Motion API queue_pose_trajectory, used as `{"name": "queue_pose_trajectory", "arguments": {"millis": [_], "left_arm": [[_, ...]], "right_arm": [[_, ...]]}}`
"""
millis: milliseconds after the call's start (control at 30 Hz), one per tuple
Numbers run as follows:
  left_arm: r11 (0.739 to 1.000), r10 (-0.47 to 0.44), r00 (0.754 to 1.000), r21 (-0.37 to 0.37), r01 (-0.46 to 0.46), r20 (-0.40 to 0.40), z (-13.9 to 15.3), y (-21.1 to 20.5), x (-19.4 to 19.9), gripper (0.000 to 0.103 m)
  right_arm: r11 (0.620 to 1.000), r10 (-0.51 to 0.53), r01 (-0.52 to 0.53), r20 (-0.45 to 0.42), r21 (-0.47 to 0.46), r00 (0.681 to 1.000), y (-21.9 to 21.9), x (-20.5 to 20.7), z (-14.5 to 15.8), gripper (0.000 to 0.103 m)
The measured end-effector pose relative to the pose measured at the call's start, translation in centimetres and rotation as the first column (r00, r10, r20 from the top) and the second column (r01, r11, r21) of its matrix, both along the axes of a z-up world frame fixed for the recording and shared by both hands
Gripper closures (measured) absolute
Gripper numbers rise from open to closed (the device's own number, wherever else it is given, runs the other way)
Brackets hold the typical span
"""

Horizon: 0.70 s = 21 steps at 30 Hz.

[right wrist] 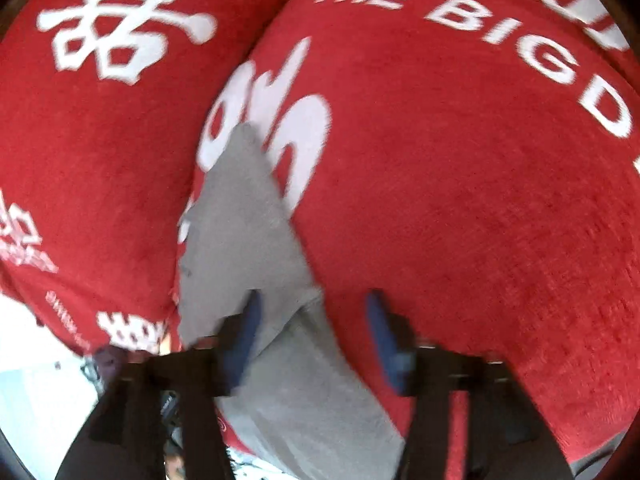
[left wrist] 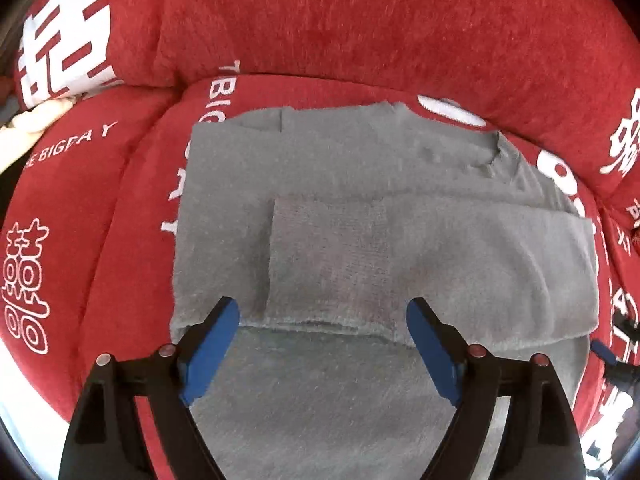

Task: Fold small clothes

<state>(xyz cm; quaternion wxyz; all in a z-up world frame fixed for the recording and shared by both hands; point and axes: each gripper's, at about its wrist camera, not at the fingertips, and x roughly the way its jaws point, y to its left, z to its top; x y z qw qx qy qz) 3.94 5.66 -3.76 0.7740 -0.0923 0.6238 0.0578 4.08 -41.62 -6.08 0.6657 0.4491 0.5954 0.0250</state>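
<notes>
Even daylight, one feed sharp, one smeared
My left wrist view is crisp with soft shadows under the grey garment point(left wrist: 360, 208); the right wrist view is motion-blurred throughout, both bulge and go black at the corners

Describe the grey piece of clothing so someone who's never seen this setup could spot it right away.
Find the red cushion printed with white lettering and symbols. Spread flat across its middle lies the grey garment, soft and fuzzy, with one part folded over across it. It is the only grey, unprinted fabric there.
</notes>
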Motion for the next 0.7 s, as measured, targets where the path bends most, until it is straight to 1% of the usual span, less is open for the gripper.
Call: {"name": "queue_pose_trajectory", "arguments": {"millis": [67,167,200,233,267,300,333,433,567,633,700], "left_arm": [[1.000,0.003,1.000,0.015,-0.003,-0.006,0.0,0.2,0.0,0.016],[1.000,0.015,1.000,0.025,-0.015,0.002,0.2,0.4,0.2,0.016],[0.999,0.021,1.000,0.049,-0.021,0.001,0.2,0.4,0.3,0.016],[0.996,0.028,1.000,0.084,-0.027,-0.008,-0.1,0.4,0.5,0.017],[0.993,0.035,0.999,0.117,-0.030,-0.036,-0.7,0.7,0.6,0.016],[0.992,0.041,0.997,0.118,-0.034,-0.058,-1.2,1.1,0.6,0.017],[0.993,0.057,0.995,0.111,-0.048,-0.079,-1.7,1.6,0.4,0.017],[0.992,0.085,0.992,0.100,-0.076,-0.094,-2.0,2.6,-0.4,0.017],[0.994,0.077,0.992,0.086,-0.068,-0.100,-1.2,2.7,-1.7,0.017],[0.995,0.070,0.992,0.078,-0.062,-0.102,-0.6,2.4,-2.1,0.017],[0.997,0.062,0.993,0.062,-0.056,-0.103,0.0,1.9,-2.6,0.016]], "right_arm": [[0.999,0.051,-0.051,0.013,-0.019,0.999,0.6,0.7,0.1,0.037],[0.998,0.066,-0.067,0.019,0.019,0.998,1.3,1.7,-0.8,0.037],[0.997,0.074,-0.074,0.018,0.012,0.997,1.6,2.0,-0.8,0.044],[0.995,0.095,-0.094,0.012,-0.023,0.995,2.0,2.5,-0.8,0.051],[0.990,0.120,-0.121,-0.007,-0.068,0.993,2.3,2.8,-0.8,0.063],[0.986,0.135,-0.136,-0.015,-0.093,0.991,2.3,2.9,-0.7,0.068],[0.986,0.138,-0.139,-0.016,-0.094,0.990,2.1,2.7,-0.5,0.068],[0.978,0.152,-0.157,-0.044,-0.138,0.987,2.0,2.0,0.2,0.066],[0.961,0.193,-0.204,-0.076,-0.188,0.978,2.2,0.3,1.2,0.056],[0.955,0.210,-0.222,-0.080,-0.198,0.974,2.7,-0.5,1.8,0.055],[0.949,0.229,-0.241,-0.082,-0.203,0.970,3.6,-1.3,2.4,0.049]]}}
